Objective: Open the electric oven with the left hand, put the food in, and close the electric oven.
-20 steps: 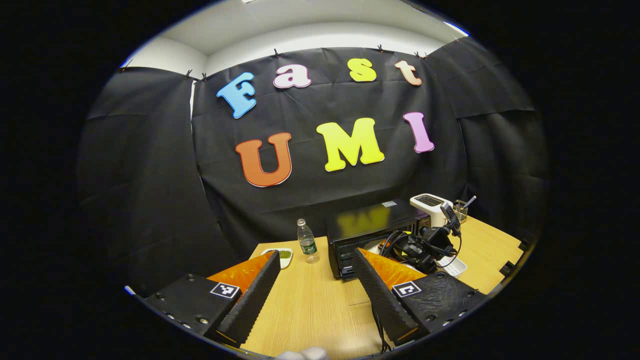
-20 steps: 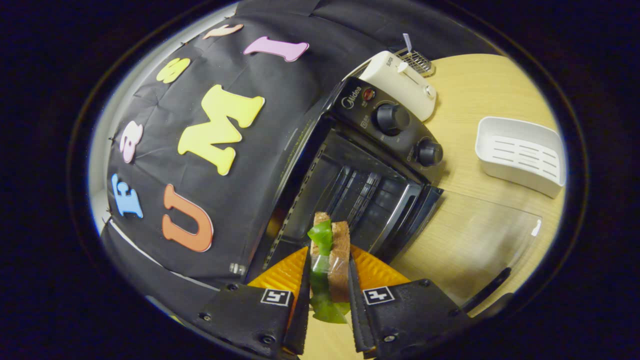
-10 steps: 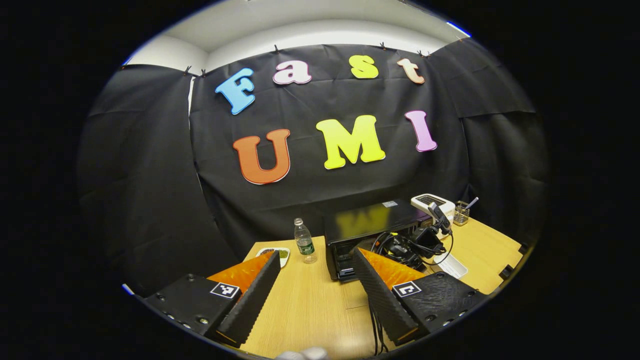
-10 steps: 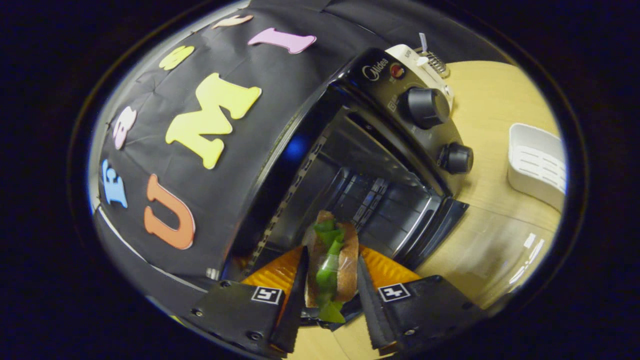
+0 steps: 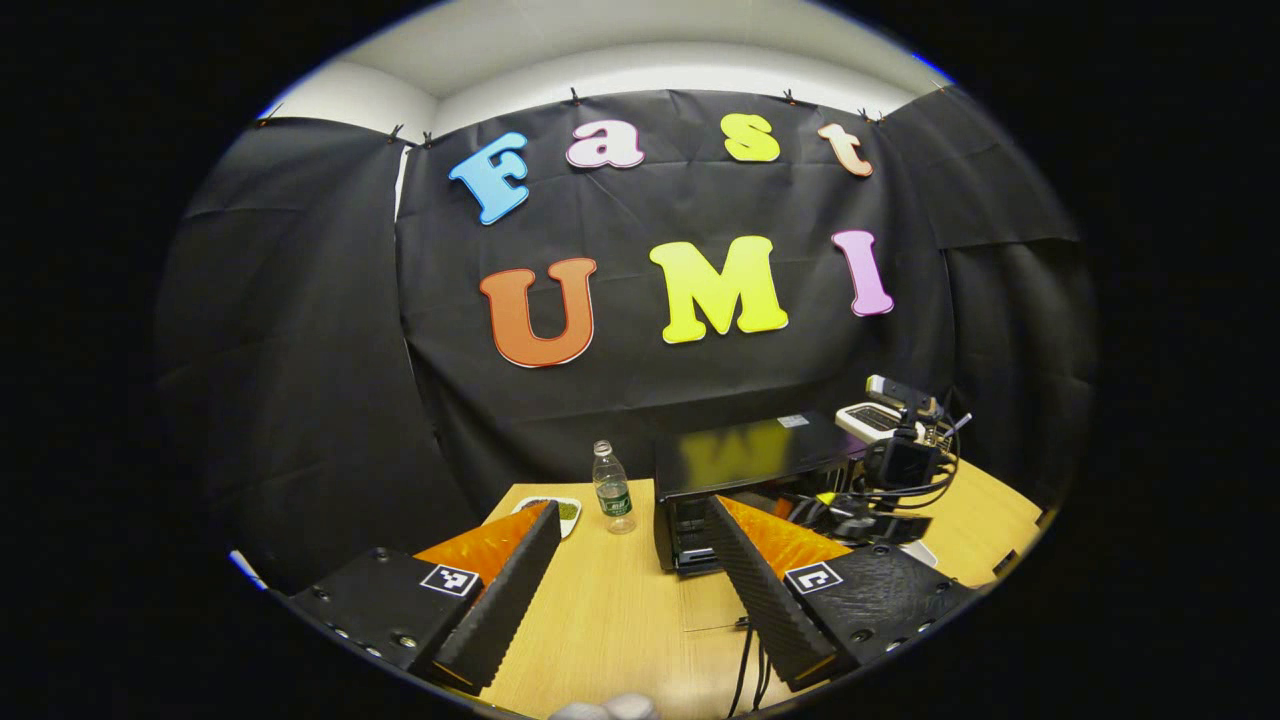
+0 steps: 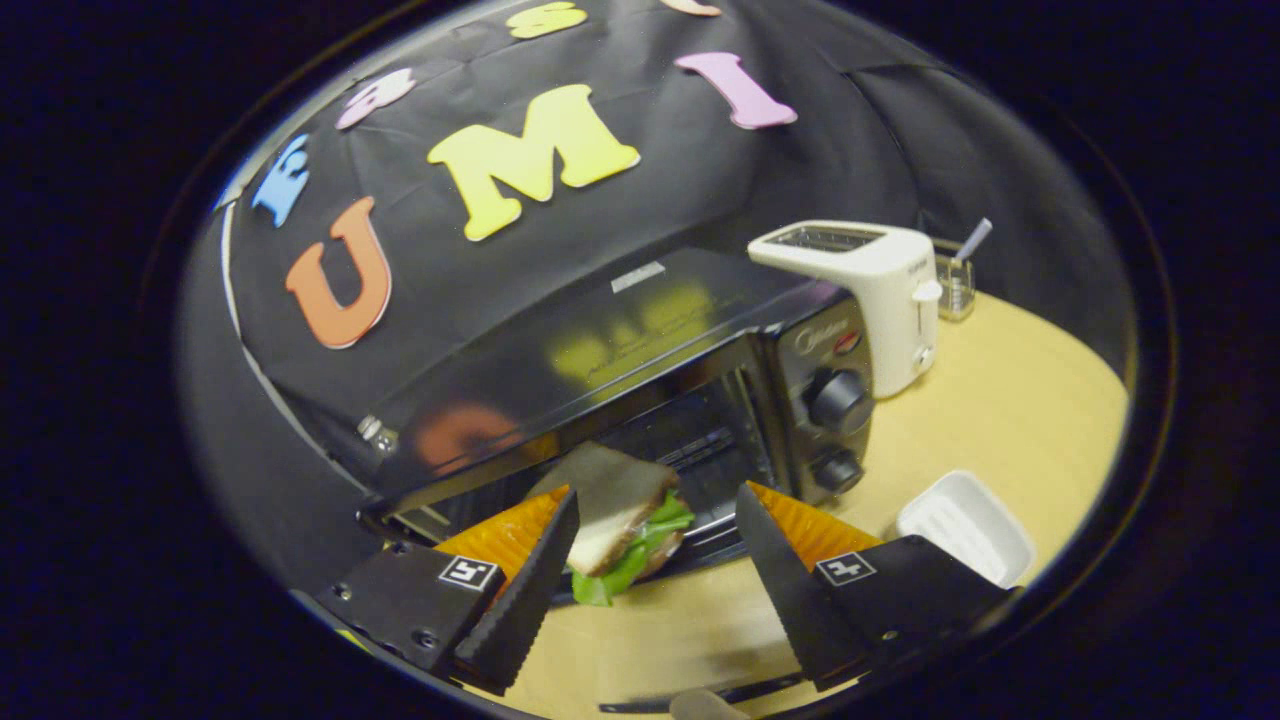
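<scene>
Between my right tool's (image 6: 655, 540) spread fingers (image 6: 540, 570), the sandwich (image 6: 618, 520) lies at the mouth of the open electric oven (image 6: 640, 385), tilted, its long axis running from the lower left up toward the cavity, bread face up and green lettuce spilling out at the lower edge. It is close against the left finger; I cannot tell whether they touch, and the right finger stands apart from it. I count one sandwich. The oven carries two knobs (image 6: 838, 400) on its right panel. Beside it stands one white toaster (image 6: 865, 280), behind that a small wire basket (image 6: 955, 285), and one white tray (image 6: 965, 525) rests on the counter (image 6: 1020, 400) near the tool.

My left tool (image 5: 630, 560) hangs open over the counter, gripping nothing. Ahead of it I see one water bottle (image 5: 612, 488), one small dish (image 5: 555, 510), and the oven's left side.
</scene>
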### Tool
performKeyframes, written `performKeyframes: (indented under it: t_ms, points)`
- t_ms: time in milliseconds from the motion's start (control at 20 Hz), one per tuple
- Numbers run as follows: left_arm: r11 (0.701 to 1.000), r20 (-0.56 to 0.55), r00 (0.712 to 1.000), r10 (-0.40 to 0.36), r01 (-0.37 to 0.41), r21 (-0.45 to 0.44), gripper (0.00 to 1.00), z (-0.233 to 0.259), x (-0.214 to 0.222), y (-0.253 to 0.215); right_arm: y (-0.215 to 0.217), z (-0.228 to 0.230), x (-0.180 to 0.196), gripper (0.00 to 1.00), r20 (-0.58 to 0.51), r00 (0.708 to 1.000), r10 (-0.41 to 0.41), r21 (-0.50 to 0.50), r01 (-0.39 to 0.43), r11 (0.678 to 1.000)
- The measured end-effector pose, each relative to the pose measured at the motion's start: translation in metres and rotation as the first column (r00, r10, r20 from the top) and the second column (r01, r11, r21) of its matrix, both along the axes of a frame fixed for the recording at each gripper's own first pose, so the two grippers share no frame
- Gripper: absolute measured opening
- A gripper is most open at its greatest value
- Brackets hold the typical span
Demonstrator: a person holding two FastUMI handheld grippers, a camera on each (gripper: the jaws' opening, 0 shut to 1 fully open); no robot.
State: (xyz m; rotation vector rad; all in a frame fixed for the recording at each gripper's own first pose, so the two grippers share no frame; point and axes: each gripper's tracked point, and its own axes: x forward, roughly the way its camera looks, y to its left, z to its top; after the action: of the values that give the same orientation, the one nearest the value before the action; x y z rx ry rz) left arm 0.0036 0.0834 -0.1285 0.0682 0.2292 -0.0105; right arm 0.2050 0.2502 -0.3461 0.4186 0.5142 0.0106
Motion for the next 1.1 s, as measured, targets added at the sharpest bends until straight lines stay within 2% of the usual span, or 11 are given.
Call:
performKeyframes:
  t_ms: [50,100,150,300,400,600,750,1000,1100]
  points:
    - [1.0,-0.001,1.0,0.002,-0.002,-0.008,0.95,-0.004,0.0,-0.002,-0.016,0.01,-0.014,0.89,0.015,1.0,0.019,-0.043,-0.019,0.999]
    - [1.0,-0.003,1.0,0.005,-0.005,-0.015,0.95,-0.008,0.0,-0.004,-0.034,0.022,-0.028,0.89,0.029,0.999,0.039,-0.088,-0.037,0.995]
    - [1.0,-0.007,1.0,0.011,-0.011,-0.024,0.95,-0.013,0.001,-0.007,-0.05,0.034,-0.042,1.0,0.039,0.997,0.061,-0.123,-0.055,0.991]
    - [0.998,-0.041,0.999,0.033,-0.035,-0.053,0.95,-0.034,0.002,-0.017,-0.104,0.074,-0.078,1.0,0.082,0.991,0.109,-0.256,-0.084,0.963]
    - [0.997,-0.054,0.998,0.035,-0.039,-0.071,0.95,-0.045,0.002,-0.029,-0.137,0.104,-0.098,1.0,0.127,0.986,0.109,-0.307,-0.065,0.95]
    - [0.998,-0.104,0.994,0.017,-0.024,-0.062,0.95,-0.078,0.001,-0.057,-0.196,0.139,-0.13,1.0,0.169,0.982,0.082,-0.339,-0.02,0.941]
    - [0.998,-0.146,0.989,-0.001,-0.007,-0.059,0.96,-0.108,-0.005,-0.082,-0.227,0.149,-0.152,1.0,0.184,0.98,0.07,-0.371,0.003,0.928]
    - [0.996,-0.213,0.977,-0.026,0.008,-0.085,0.95,-0.147,-0.01,-0.113,-0.256,0.153,-0.178,1.0,0.177,0.981,0.077,-0.413,0.003,0.911]
    - [0.996,-0.242,0.97,-0.031,0.009,-0.091,0.96,-0.165,-0.011,-0.122,-0.258,0.152,-0.186,1.0,0.163,0.983,0.081,-0.403,-0.008,0.915]
